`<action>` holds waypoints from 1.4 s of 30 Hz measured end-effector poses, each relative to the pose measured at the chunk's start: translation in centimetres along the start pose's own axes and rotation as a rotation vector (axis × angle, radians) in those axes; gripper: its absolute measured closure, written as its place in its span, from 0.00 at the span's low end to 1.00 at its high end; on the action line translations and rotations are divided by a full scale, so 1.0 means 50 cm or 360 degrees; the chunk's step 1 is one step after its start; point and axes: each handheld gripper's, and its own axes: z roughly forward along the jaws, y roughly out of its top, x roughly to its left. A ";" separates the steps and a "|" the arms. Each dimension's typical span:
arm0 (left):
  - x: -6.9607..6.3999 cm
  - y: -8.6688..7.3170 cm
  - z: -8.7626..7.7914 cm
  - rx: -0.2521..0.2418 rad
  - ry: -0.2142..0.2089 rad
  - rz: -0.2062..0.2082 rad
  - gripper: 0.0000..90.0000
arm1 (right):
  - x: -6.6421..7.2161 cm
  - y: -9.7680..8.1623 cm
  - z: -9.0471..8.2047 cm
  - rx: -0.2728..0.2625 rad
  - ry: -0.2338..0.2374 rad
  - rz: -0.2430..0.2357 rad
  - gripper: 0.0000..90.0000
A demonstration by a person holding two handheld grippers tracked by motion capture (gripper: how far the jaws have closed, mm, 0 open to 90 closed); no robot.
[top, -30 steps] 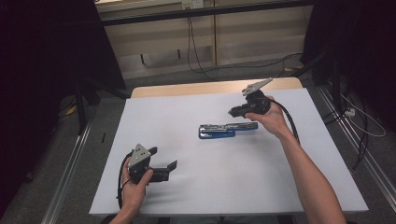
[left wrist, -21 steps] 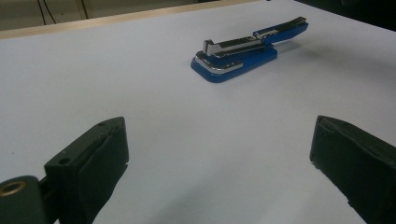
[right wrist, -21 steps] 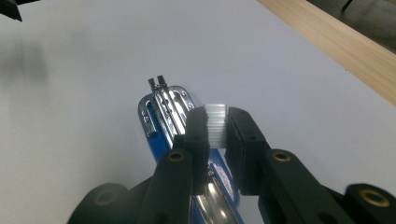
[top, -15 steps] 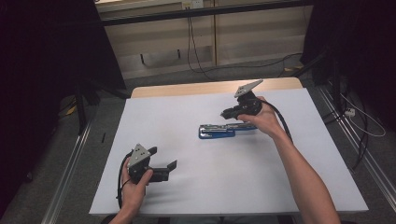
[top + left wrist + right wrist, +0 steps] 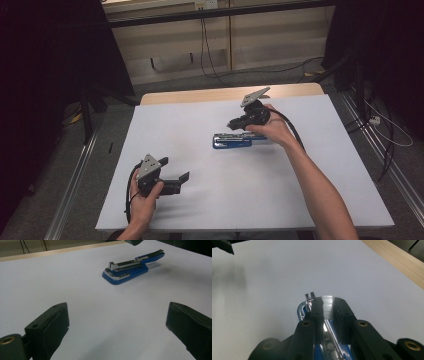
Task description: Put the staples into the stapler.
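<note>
A blue and chrome stapler (image 5: pixel 232 140) lies on the white table top (image 5: pixel 200 210) right of centre, its lid swung back and its metal channel bare (image 5: pixel 127 271). My right gripper (image 5: pixel 236 123) hangs just above it, pointing left and down. Its jaws are shut on a short pale ridged strip of staples (image 5: pixel 327 305), held over the stapler's channel (image 5: pixel 329 340). My left gripper (image 5: pixel 175 169) rests at the near left, open, nothing between its fingers (image 5: pixel 50 325), and faces the stapler from a distance.
A wooden strip (image 5: pixel 210 94) edges the table's far side. Cables (image 5: pixel 205 45) trail over the floor behind it, and a metal rail (image 5: pixel 75 190) runs along the left. White surface lies between the two grippers.
The right hand has carried its gripper leftward and slightly down, from beside the stapler's right end to over its middle. The left gripper and the stapler have stayed put.
</note>
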 end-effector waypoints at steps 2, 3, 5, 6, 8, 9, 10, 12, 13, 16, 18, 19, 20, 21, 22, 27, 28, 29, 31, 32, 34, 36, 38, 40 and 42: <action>0.000 0.000 0.000 0.0000 0.0001 -0.0001 0.06 | 0.002 0.002 0.005 -0.0001 0.0006 -0.0004 0.88; 0.000 0.000 0.000 0.0000 0.0003 0.0000 0.06 | 0.003 0.003 0.007 0.0003 0.0007 -0.0005 0.88; 0.000 0.000 0.000 -0.0002 0.0003 -0.0001 0.06 | 0.004 0.004 0.012 0.0005 0.0018 -0.0014 0.88; 0.000 0.000 0.000 -0.0002 0.0005 0.0001 0.06 | 0.004 0.004 0.014 0.0009 0.0021 -0.0025 0.88; 0.000 0.000 0.000 -0.0001 0.0004 0.0000 0.05 | 0.006 0.004 0.019 0.0001 0.0030 -0.0022 0.88; 0.000 0.000 0.000 -0.0001 0.0005 0.0003 0.05 | 0.006 0.004 0.020 -0.0004 0.0032 -0.0022 0.88; 0.000 0.000 0.000 -0.0003 0.0005 -0.0001 0.05 | 0.008 0.004 0.023 -0.0014 0.0036 -0.0022 0.88; 0.000 0.000 0.000 -0.0002 0.0006 0.0000 0.05 | 0.010 0.006 0.029 -0.0012 0.0046 -0.0027 0.88; 0.000 0.000 0.000 -0.0004 0.0007 -0.0003 0.05 | 0.011 0.007 0.032 -0.0005 0.0055 -0.0033 0.88; 0.001 0.000 0.000 -0.0002 0.0003 0.0000 0.05 | 0.015 0.014 0.043 0.0009 0.0073 -0.0062 0.88; 0.001 0.000 -0.001 -0.0001 0.0003 0.0003 0.05 | 0.018 0.020 0.049 0.0016 0.0083 -0.0081 0.88; 0.001 0.000 -0.002 -0.0001 0.0001 0.0002 0.05 | 0.018 0.023 0.052 0.0016 0.0083 -0.0090 0.88; 0.001 0.000 -0.002 -0.0006 0.0002 0.0001 0.05 | 0.019 0.026 0.054 0.0018 0.0085 -0.0094 0.88; 0.002 0.001 -0.002 -0.0005 0.0002 0.0004 0.05 | 0.020 0.029 0.056 0.0018 0.0088 -0.0100 0.88; 0.002 0.001 -0.002 -0.0005 0.0001 0.0004 0.05 | 0.020 0.031 0.058 0.0019 0.0090 -0.0106 0.88; 0.002 0.001 -0.002 -0.0006 0.0000 0.0003 0.05 | 0.018 0.030 0.066 0.0050 0.0091 -0.0126 0.88; 0.002 0.001 -0.002 -0.0007 0.0000 0.0004 0.05 | 0.017 0.028 0.067 0.0056 0.0092 -0.0130 0.88; 0.001 0.001 -0.002 -0.0006 0.0000 0.0001 0.05 | 0.015 0.026 0.068 0.0064 0.0090 -0.0138 0.88; 0.002 0.000 -0.001 -0.0003 -0.0004 0.0002 0.05 | 0.012 0.024 0.069 0.0074 0.0089 -0.0150 0.88; 0.001 0.000 -0.001 -0.0002 0.0001 0.0003 0.05 | 0.010 0.022 0.070 0.0085 0.0088 -0.0162 0.88; 0.001 0.000 -0.001 -0.0001 -0.0001 0.0003 0.05 | 0.007 0.018 0.073 0.0101 0.0104 -0.0165 0.88; 0.002 0.000 -0.001 -0.0003 -0.0004 0.0002 0.05 | 0.005 0.015 0.074 0.0113 0.0103 -0.0176 0.88; 0.001 0.000 -0.001 -0.0005 0.0000 -0.0003 0.05 | 0.003 0.012 0.076 0.0120 0.0103 -0.0195 0.88; 0.002 0.001 -0.002 -0.0005 0.0000 0.0004 0.05 | 0.003 0.011 0.078 0.0127 0.0113 -0.0213 0.88; 0.003 0.001 -0.002 -0.0003 -0.0001 0.0009 0.05 | 0.004 0.011 0.079 0.0135 0.0119 -0.0242 0.88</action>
